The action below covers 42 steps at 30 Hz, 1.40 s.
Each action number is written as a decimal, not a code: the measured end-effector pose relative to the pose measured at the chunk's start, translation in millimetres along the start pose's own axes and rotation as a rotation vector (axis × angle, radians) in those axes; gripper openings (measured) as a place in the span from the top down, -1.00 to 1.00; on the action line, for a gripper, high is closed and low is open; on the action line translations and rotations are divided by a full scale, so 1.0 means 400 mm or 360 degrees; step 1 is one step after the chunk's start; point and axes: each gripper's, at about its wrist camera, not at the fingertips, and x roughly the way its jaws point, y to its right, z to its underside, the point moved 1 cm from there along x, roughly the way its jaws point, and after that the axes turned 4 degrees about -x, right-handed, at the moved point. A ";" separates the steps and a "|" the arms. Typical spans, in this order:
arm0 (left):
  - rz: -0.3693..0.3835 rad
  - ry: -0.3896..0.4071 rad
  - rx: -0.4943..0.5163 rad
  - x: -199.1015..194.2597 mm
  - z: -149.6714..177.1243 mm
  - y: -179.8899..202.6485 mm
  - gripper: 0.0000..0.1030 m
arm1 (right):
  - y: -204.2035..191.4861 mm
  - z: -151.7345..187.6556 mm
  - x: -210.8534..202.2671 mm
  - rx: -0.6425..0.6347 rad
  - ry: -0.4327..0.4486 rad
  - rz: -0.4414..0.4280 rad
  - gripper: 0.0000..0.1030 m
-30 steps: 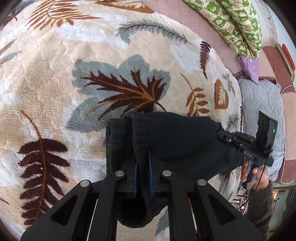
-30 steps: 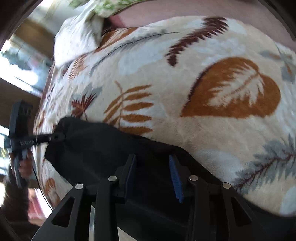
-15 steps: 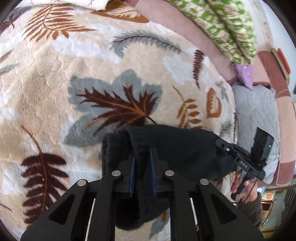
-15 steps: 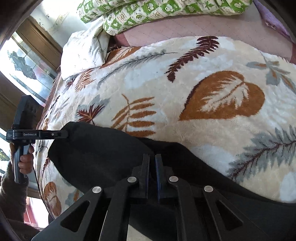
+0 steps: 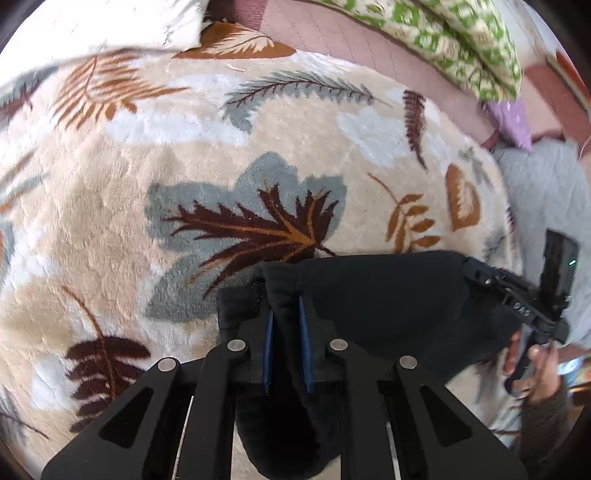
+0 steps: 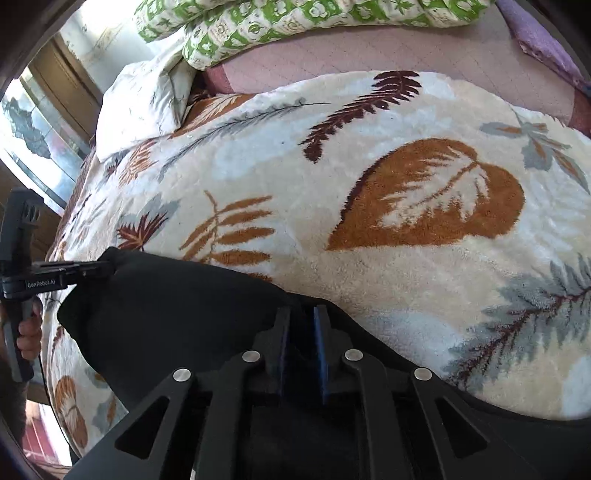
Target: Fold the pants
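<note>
Black pants [image 5: 388, 295] lie bunched on a leaf-patterned blanket [image 5: 129, 229]. My left gripper [image 5: 284, 310] is shut on a thick fold at the pants' left end, with cloth filling the gap between its blue pads. In the same view my right gripper [image 5: 467, 266] grips the pants' right corner, a hand below it. In the right wrist view the right gripper [image 6: 301, 317] has black pants [image 6: 177, 314] cloth between its pads while its jaws are opening slightly. The left gripper [image 6: 107, 267] pinches the far corner there.
A white pillow [image 6: 144, 103] and a green patterned quilt [image 6: 295, 22] lie at the head of the bed on a pink sheet [image 6: 406, 55]. A grey quilted cover [image 5: 546, 199] and a purple cloth [image 5: 513, 122] sit past the blanket's right edge.
The right gripper's jaws, wide a second ago, closed onto the pants' edge and then eased a little. The left gripper kept its hold and tilted up, showing more of the bed's head.
</note>
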 end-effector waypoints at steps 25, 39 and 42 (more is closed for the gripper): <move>0.0549 -0.0389 -0.0198 0.156 0.372 0.697 0.42 | 0.374 0.528 -0.617 0.0954 0.0332 0.0066 -0.02; 0.0625 -0.0387 -0.0510 0.261 0.398 0.838 0.42 | 0.581 0.490 -0.428 0.1156 0.0330 -0.0220 -0.13; 0.0636 -0.0389 -0.0575 0.287 0.394 0.851 0.42 | 0.607 0.468 -0.394 0.1155 0.0332 -0.0295 -0.17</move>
